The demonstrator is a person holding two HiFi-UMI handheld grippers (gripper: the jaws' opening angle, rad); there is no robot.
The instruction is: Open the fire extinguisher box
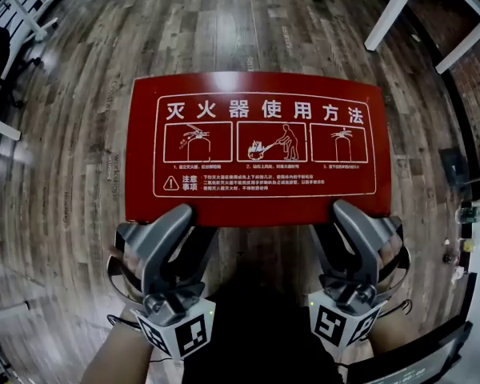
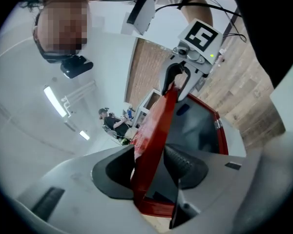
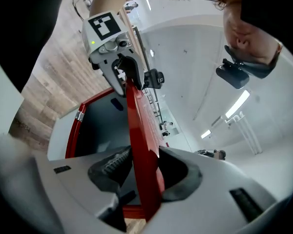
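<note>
The red lid (image 1: 260, 146) of the fire extinguisher box (image 2: 219, 130) lies straight ahead of me, its long axis running left to right, and it is partly raised, with the dark inside showing beneath. My left gripper (image 1: 182, 221) and right gripper (image 1: 346, 214) each clamp its near edge, one towards each corner. Both point roughly level and are equally close, so I judge the lift swings up and away.

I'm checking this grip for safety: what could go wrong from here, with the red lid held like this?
1. The left tongs and right tongs pinch only the near edge of the red lid. The smooth sheet could slip out and drop back onto the box.
2. If one side lifts faster than the other, the lid may twist and bind.
</note>
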